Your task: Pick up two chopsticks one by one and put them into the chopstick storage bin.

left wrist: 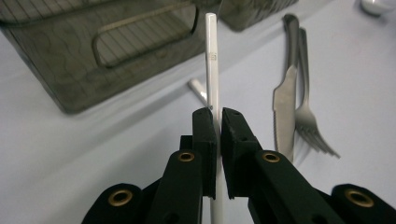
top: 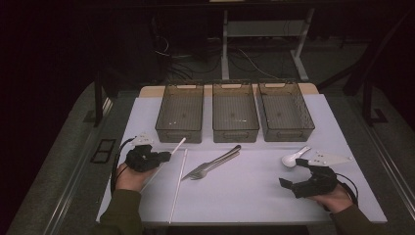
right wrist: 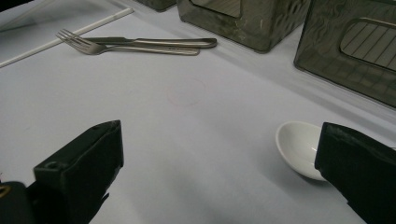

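My left gripper [top: 166, 155] [left wrist: 218, 116] is shut on a thin white stick [top: 178, 145] [left wrist: 212, 60], which slants up toward the left bin [top: 178, 133]. A second white stick [top: 178, 183] [left wrist: 198, 90] lies flat on the white mat beside it. A steel knife [left wrist: 285, 107] and fork [left wrist: 306, 116] lie together at mid-table [top: 215, 162]. At the right, my right gripper [top: 292, 172] [right wrist: 219, 154] is open, low over the mat, with nothing between its jaws. A white spoon [top: 292, 158] [right wrist: 299, 147] rests just beyond its far jaw.
Three dark see-through bins [top: 235, 133] stand in a row at the back of the mat; the right one [top: 288, 134] is beyond the spoon. The mat's front edge [top: 244, 221] is near the person's sleeves. Bare mat [right wrist: 187, 98] lies between cutlery and spoon.
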Demonstrator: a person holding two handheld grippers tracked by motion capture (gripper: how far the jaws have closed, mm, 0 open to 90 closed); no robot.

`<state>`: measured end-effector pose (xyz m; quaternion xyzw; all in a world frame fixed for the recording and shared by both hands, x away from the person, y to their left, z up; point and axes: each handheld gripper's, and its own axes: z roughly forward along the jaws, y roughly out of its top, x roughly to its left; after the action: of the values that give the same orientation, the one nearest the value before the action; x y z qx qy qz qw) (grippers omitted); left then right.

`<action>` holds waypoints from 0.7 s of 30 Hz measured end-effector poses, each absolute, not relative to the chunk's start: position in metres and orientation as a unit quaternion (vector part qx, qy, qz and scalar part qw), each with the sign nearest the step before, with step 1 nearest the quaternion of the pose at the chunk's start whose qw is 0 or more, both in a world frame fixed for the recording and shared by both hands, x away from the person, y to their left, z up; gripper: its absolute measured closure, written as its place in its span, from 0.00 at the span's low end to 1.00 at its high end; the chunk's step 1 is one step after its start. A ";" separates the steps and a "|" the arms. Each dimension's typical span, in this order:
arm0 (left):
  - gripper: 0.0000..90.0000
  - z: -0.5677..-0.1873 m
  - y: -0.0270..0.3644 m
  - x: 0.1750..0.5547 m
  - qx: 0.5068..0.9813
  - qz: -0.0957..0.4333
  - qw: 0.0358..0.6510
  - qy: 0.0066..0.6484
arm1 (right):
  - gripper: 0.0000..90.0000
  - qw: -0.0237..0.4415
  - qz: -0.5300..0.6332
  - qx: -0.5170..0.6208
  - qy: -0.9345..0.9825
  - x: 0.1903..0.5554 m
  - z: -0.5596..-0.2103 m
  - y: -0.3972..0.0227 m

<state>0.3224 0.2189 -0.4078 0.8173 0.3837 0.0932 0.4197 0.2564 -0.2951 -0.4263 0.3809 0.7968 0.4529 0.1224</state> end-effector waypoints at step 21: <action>0.94 -0.364 0.201 0.356 0.800 0.101 0.463 0.368 | 0.01 0.118 0.456 0.384 0.794 0.257 -0.426 -0.296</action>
<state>0.3555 0.2006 -0.3639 0.8001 0.3684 0.1010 0.4625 0.2569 -0.2965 -0.4262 0.3842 0.7939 0.4562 0.1184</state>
